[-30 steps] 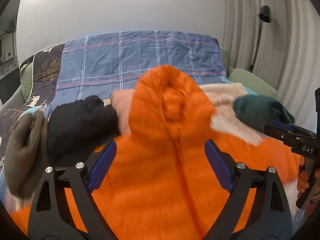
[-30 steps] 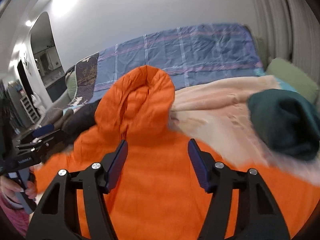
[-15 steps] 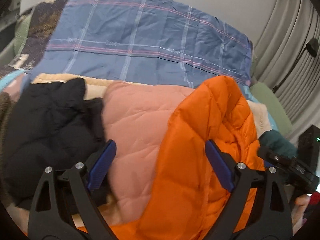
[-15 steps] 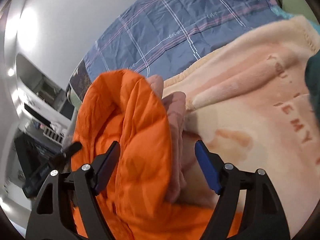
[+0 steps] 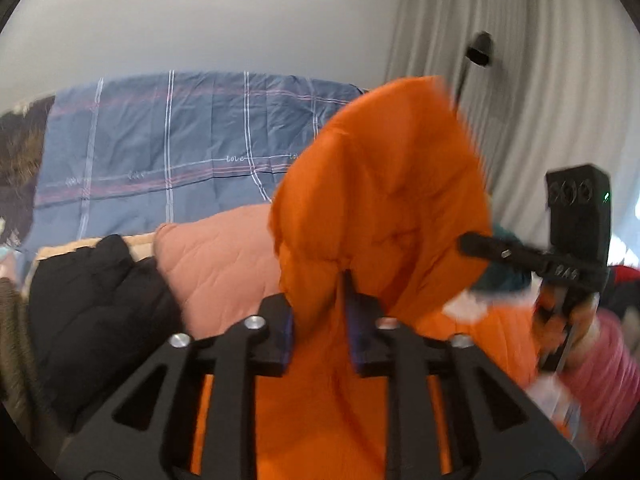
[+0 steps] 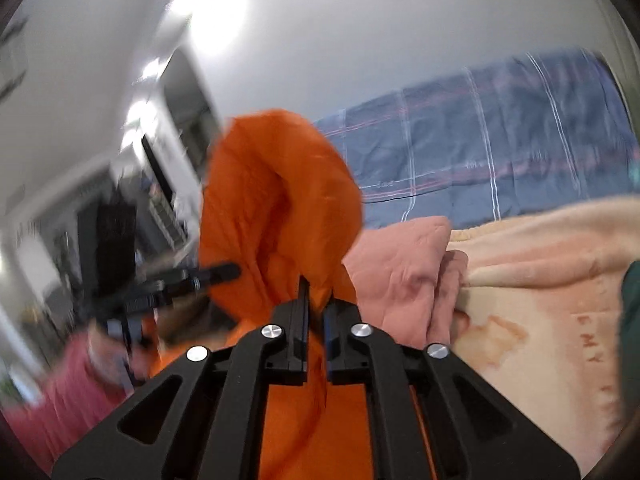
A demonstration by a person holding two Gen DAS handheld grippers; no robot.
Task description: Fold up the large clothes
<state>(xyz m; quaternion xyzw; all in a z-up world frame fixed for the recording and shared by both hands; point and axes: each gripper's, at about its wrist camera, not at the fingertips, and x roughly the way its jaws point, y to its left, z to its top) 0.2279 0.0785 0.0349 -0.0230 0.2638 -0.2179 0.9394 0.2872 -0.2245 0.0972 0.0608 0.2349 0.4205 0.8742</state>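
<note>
Pinching a bunch of orange fabric, the left hand-held gripper [image 5: 320, 322] has just been closing its jaws, and cloth now fills the gap between the blue pads. The right hand-held gripper [image 6: 316, 322] has likewise just been closing, its jaws nearly together on a thinner fold of the same orange jacket [image 5: 384, 200]. Each grip sits near the base of the hood, which rises straight ahead of and above both sets of fingers, while the jacket's body hangs and trails back below them toward the person. In the left wrist view the right tool shows off to the side, so the two grips appear level with each other and apart across the garment's width; neither looks nearer. Beyond lie a pink quilted garment [image 5: 224, 264], a black garment [image 5: 96, 312], a cream blanket [image 6: 540, 280] and the blue plaid bedding [image 5: 180, 148] on the bed.
</note>
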